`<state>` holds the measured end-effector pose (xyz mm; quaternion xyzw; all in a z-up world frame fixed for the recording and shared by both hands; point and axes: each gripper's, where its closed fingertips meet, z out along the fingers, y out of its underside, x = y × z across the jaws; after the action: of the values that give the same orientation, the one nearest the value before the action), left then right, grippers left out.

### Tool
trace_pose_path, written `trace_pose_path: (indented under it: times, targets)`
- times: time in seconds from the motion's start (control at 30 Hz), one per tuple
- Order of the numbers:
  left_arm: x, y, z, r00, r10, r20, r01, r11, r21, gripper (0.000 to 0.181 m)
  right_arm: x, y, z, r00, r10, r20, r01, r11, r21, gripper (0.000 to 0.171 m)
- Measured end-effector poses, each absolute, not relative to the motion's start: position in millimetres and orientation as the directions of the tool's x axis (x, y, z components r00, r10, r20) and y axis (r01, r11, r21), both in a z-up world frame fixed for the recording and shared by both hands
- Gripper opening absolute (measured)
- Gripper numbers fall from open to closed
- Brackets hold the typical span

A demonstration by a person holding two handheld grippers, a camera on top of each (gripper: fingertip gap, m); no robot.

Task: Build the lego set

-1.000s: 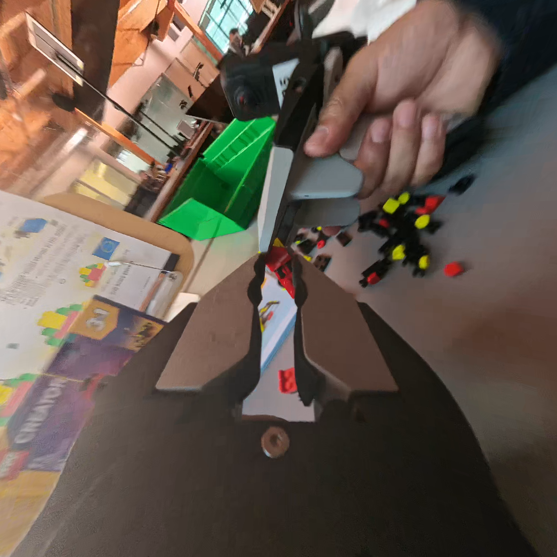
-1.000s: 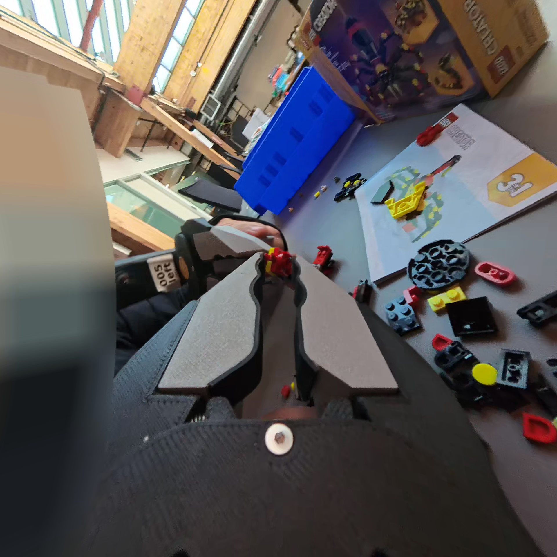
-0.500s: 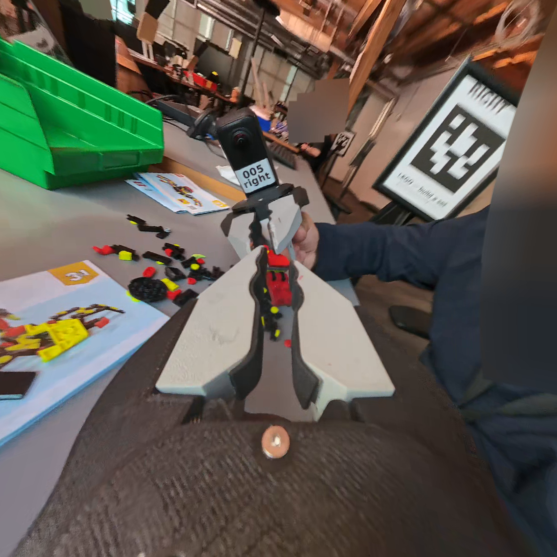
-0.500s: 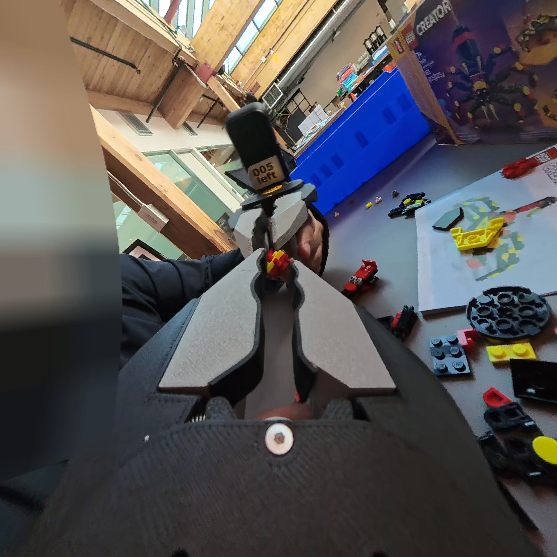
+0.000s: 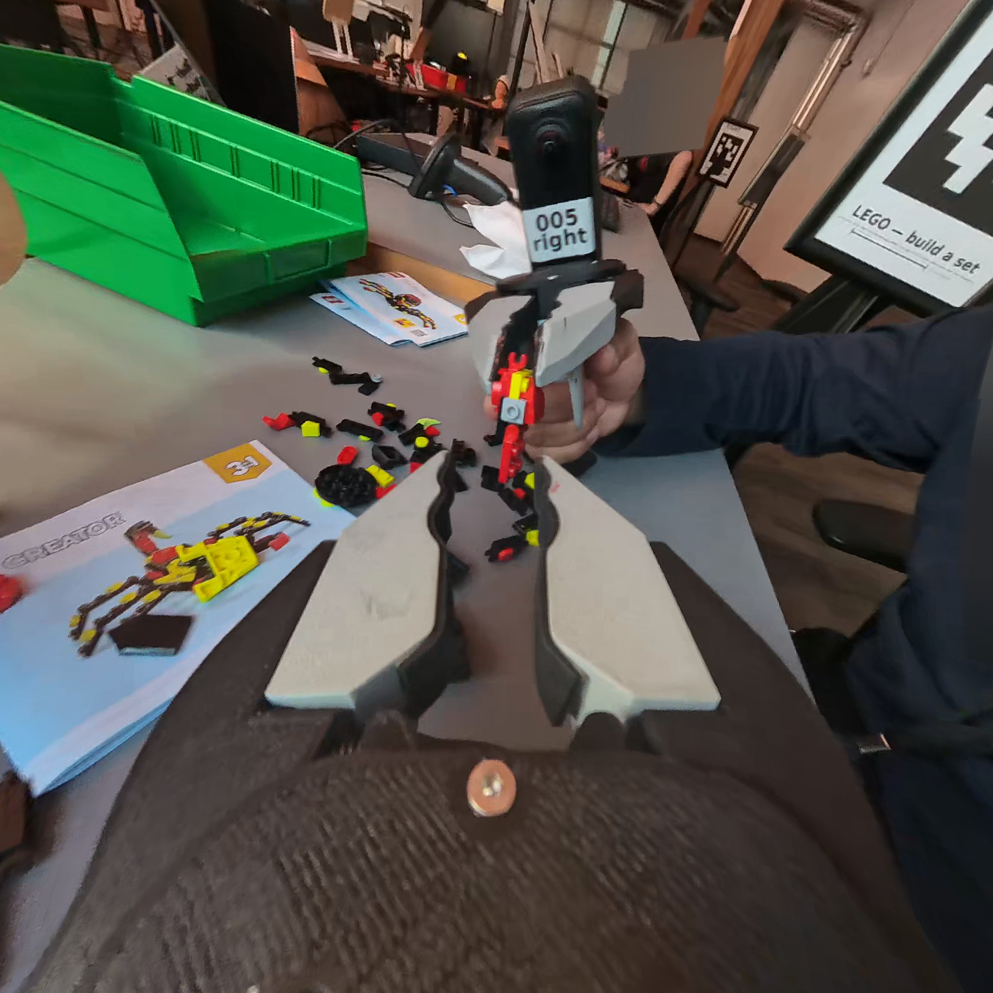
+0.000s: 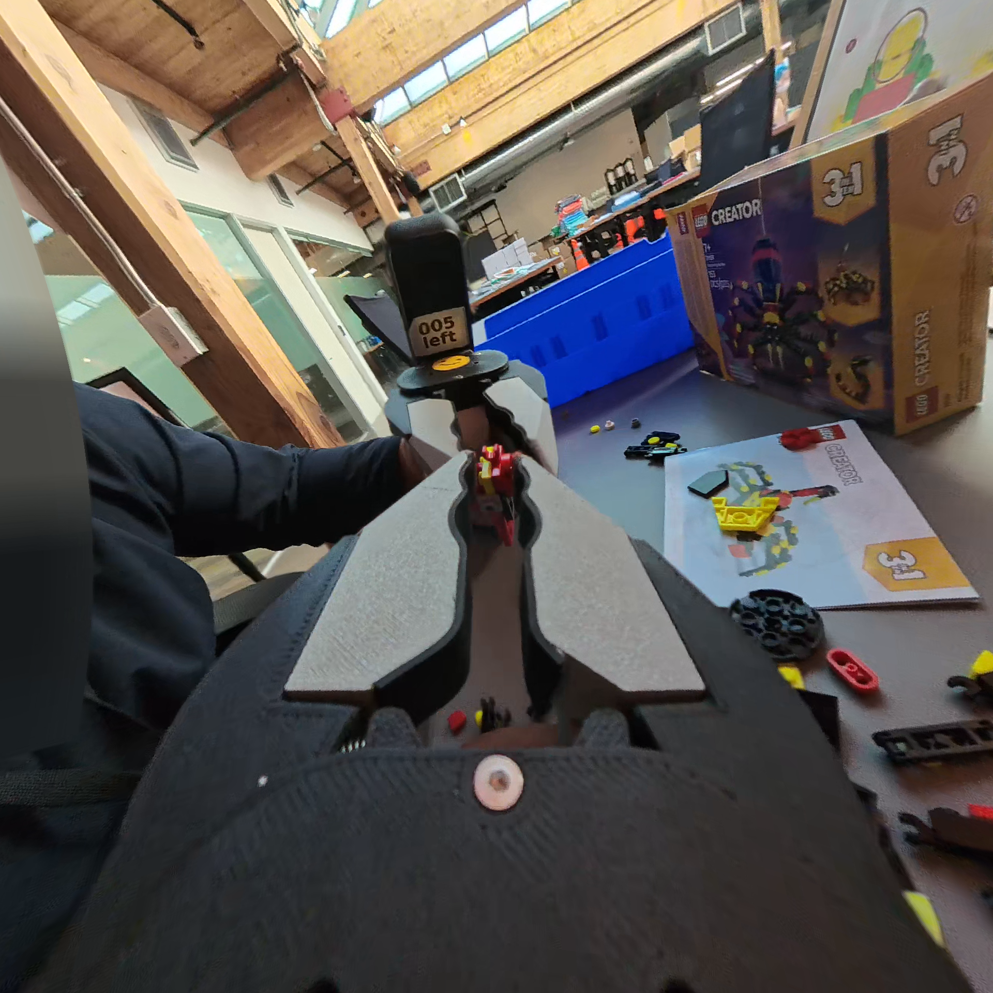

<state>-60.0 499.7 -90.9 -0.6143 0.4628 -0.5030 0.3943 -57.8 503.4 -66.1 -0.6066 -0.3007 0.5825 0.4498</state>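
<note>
Your right gripper (image 6: 491,473) is clenched on the red and yellow lego piece (image 5: 513,400), held up above the table (image 5: 134,376). Your left gripper (image 5: 491,473) is spread apart, its tips just beside the piece's lower end.

Colours on the grey table (image 5: 134,365)

A red, yellow and black lego assembly (image 5: 513,408) sits mid-frame; green bin (image 5: 177,215) upper left, blue bin (image 6: 585,333) centre right, pale-blue booklet (image 5: 96,618) lower left.
</note>
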Motion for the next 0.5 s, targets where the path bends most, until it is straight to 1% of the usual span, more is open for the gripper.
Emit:
trace_pose_path:
  times: [0.07, 0.1, 0.17, 0.23, 0.3, 0.37, 0.47, 0.5]
  targets:
    - [-52, 493, -90, 0.043, -0.966, 0.253, -0.167, -0.257, -0.952, 0.017, -62, 500, -65, 0.099, 0.883, -0.459, -0.167, -0.44, -0.882, 0.01]
    - [-49, 490, -90, 0.029, -0.967, 0.252, -0.17, -0.253, -0.952, 0.007, -64, 500, -65, 0.1, 0.885, -0.455, -0.168, -0.435, -0.884, 0.01]
    - [-50, 502, -92, 0.108, -0.974, 0.197, -0.173, -0.214, -0.962, 0.004, -61, 509, -67, 0.168, 0.889, -0.426, -0.157, -0.402, -0.902, 0.012]
    - [-60, 527, -98, 0.269, -0.962, 0.046, -0.225, -0.109, -0.968, 0.005, -51, 526, -76, 0.308, 0.873, -0.378, -0.116, -0.36, -0.926, 0.009]
    - [-70, 546, -101, 0.375, -0.919, -0.12, -0.305, 0.0, -0.952, 0.005, -44, 535, -78, 0.383, 0.859, -0.341, -0.095, -0.33, -0.939, 0.012]
    - [-72, 551, -99, 0.42, -0.893, -0.163, -0.315, 0.025, -0.949, 0.005, -45, 540, -82, 0.425, 0.838, -0.342, -0.086, -0.339, -0.937, 0.017]
    - [-70, 555, -97, 0.463, -0.852, -0.245, -0.356, 0.075, -0.932, 0.005, -57, 542, -88, 0.476, 0.816, -0.329, -0.053, -0.347, -0.936, 0.033]
    - [-70, 556, -97, 0.473, -0.837, -0.274, -0.371, 0.093, -0.924, 0.005, -61, 543, -87, 0.495, 0.81, -0.314, -0.053, -0.332, -0.942, 0.034]
